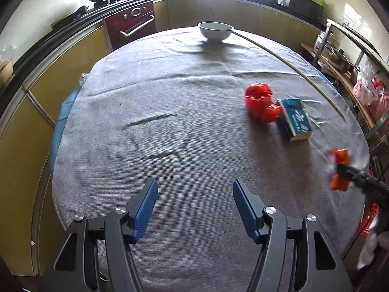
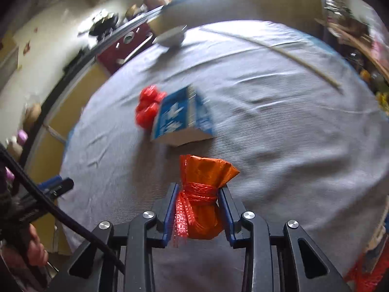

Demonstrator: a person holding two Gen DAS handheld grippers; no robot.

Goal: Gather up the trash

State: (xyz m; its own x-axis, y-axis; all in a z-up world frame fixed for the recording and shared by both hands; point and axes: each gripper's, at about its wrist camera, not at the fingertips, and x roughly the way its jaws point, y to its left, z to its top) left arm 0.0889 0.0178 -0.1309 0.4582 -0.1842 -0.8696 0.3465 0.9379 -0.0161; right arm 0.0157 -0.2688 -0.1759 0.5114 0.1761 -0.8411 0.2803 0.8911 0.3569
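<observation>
An orange plastic wrapper (image 2: pixel 201 194), bunched with a red mesh strip around its waist, sits between the blue pads of my right gripper (image 2: pixel 198 192), which is shut on it above the grey tablecloth. From the left wrist view the same orange wrapper (image 1: pixel 340 168) shows blurred at the table's right edge, pinched by the right gripper (image 1: pixel 350 172). A crumpled red plastic bag (image 1: pixel 261 104) lies on the cloth right of centre, touching a blue book (image 1: pixel 296 119). My left gripper (image 1: pixel 194 206) hovers open over bare cloth near the front edge, nothing between its fingers.
A white bowl (image 1: pixel 215 30) stands at the table's far edge, and a thin wooden stick (image 1: pixel 291 65) lies along the right rim. The red bag (image 2: pixel 148 108) and blue book (image 2: pixel 182 119) lie ahead of the right gripper. Kitchen cabinets (image 1: pixel 36 112), a stove and shelves ring the round table (image 1: pixel 158 97).
</observation>
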